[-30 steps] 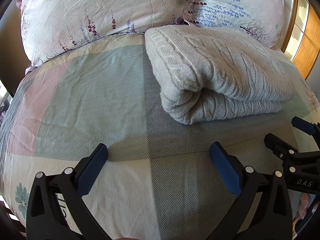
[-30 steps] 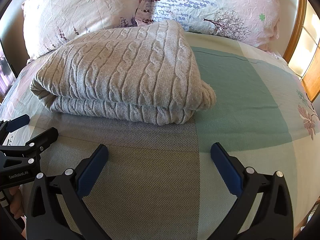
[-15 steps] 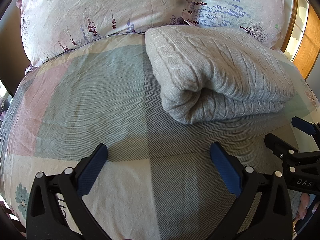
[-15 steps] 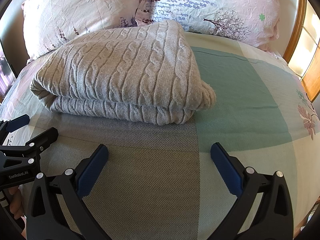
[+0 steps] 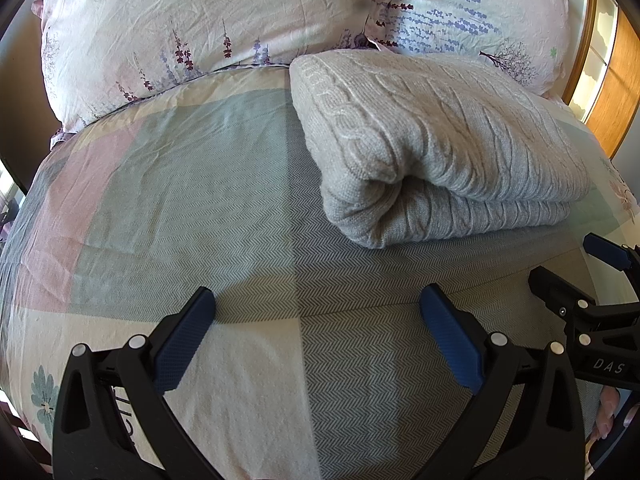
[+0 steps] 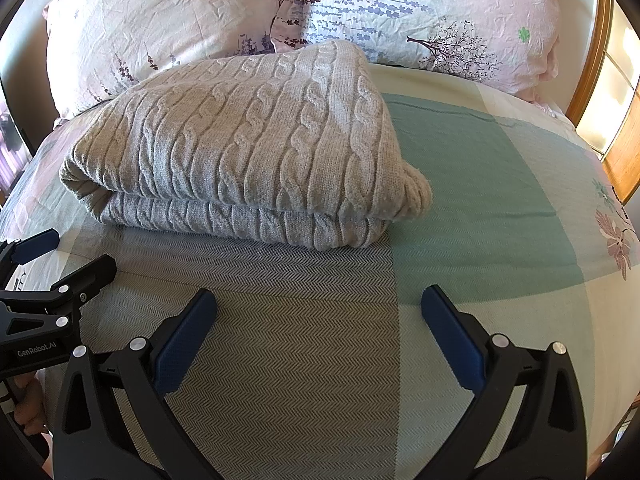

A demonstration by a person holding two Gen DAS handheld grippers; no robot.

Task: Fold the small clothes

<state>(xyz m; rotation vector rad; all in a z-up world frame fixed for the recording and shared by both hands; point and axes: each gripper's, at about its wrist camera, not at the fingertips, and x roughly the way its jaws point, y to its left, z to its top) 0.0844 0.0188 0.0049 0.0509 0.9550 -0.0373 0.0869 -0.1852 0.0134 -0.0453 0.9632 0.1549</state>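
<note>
A: Bedcover [image 5: 224,208] first, nearest the cameras: big blocks of grey herringbone, pale green, pink and cream, with a printed flower at the near left corner and another at the far right edge.

B: And the tools over it?

A: The left gripper [image 5: 316,332] hangs low above the grey block, blue-padded jaws spread wide, nothing between them. The right gripper [image 6: 318,330] sits the same way, jaws wide apart and empty, above the seam where grey meets green. Each shows at the edge of the other's view, side by side.

B: Where is the garment?

A: Beyond both of them, well clear of the fingertips. The sweater [image 6: 248,148] lies on the cover as a thick folded bundle, grey cable-knit, ropes of stitching running along the top layer. The fold rolls round on its left end; two layers stack neatly along the near edge.

B: Behind it?

A: Two pillows [image 5: 208,20] stand against the head of the bed, pale pink with purple flower sprigs and small trees. The bundle's far edge reaches their base. A wooden frame [image 6: 592,64] and sunlit window sit at far right.
</note>
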